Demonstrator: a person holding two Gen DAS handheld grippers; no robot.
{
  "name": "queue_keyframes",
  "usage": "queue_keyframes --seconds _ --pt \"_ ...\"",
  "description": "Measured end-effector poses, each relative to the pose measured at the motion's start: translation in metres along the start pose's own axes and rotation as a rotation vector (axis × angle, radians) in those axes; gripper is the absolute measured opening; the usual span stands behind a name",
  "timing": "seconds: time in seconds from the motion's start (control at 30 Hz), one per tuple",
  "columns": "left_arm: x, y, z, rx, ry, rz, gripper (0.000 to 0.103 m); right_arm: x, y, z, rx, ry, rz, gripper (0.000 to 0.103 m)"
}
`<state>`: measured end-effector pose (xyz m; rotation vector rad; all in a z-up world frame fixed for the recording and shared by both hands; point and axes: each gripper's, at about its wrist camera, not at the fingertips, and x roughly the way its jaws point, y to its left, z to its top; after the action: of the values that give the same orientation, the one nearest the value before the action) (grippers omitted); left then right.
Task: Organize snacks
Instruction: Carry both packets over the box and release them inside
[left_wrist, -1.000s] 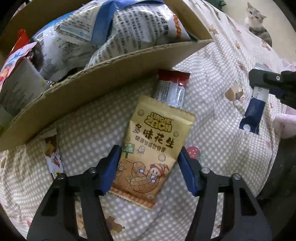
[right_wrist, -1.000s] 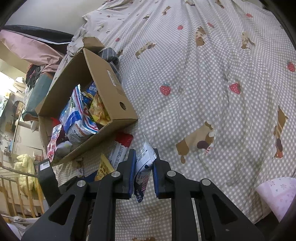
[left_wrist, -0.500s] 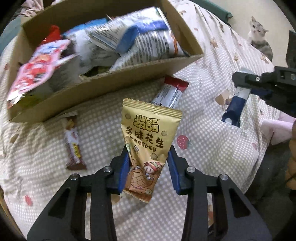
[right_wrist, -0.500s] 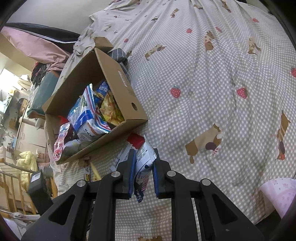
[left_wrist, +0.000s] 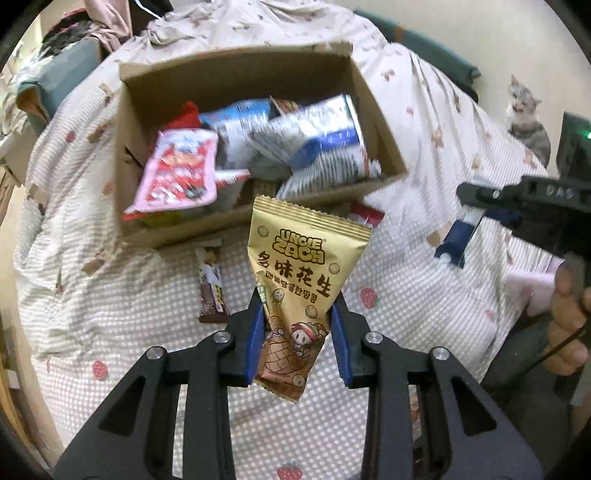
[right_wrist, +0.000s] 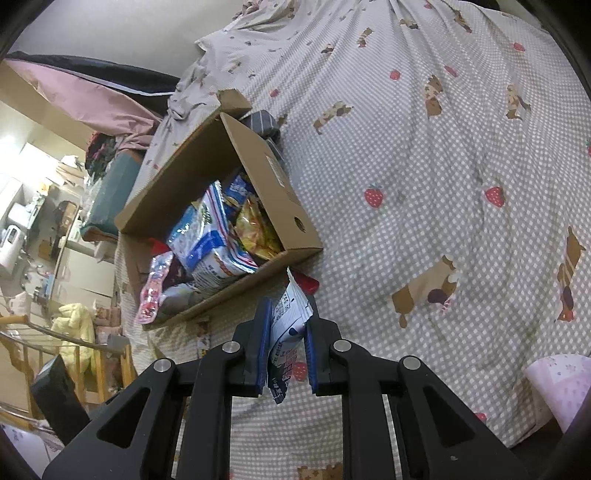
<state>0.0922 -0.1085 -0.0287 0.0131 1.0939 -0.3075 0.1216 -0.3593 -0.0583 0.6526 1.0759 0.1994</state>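
Note:
A gold peanut packet (left_wrist: 303, 266) hangs clear of the checked bedspread, pinched at its lower half by my left gripper (left_wrist: 297, 301), whose jaws are still closing on it. Just beyond stands an open cardboard box (left_wrist: 236, 74) with several snack bags inside. My right gripper (right_wrist: 286, 306) is shut on a blue-and-white packet (right_wrist: 286, 325), held above the bed near the box's (right_wrist: 266, 166) front corner. In the left wrist view that right gripper (left_wrist: 476, 195) sits at the right with its packet (left_wrist: 456, 242) dangling.
A brown snack bar (left_wrist: 212, 280) and a red-topped packet (left_wrist: 365, 214) lie on the bedspread by the box front. A cat (left_wrist: 524, 118) sits at the far right. A person's hand (left_wrist: 565, 325) grips the right tool. A pink cloth (right_wrist: 557, 384) lies at the bed's edge.
My left gripper shut on the peanut packet and lifted it off the bed, so the whole box now shows. The right gripper kept its packet and barely moved.

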Motion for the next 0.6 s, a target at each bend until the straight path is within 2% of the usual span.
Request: queue_keyframes --seconds 0.13,0.33,0.6 --pt "-0.020 0.001 0.008 -0.033 -0.052 0.011 0.029 -0.007 0.002 0.002 0.004 -0.018 0.028 0.018" --pt "-0.048 0.003 0.025 -0.036 -0.153 0.042 0.029 -0.027 0.011 0.008 -0.007 -0.095 0.128 0.018" --pt "-0.060 0.032 0.056 -0.071 -0.206 0.080 0.029 -0.041 0.024 0.022 -0.027 -0.168 0.204 0.018"
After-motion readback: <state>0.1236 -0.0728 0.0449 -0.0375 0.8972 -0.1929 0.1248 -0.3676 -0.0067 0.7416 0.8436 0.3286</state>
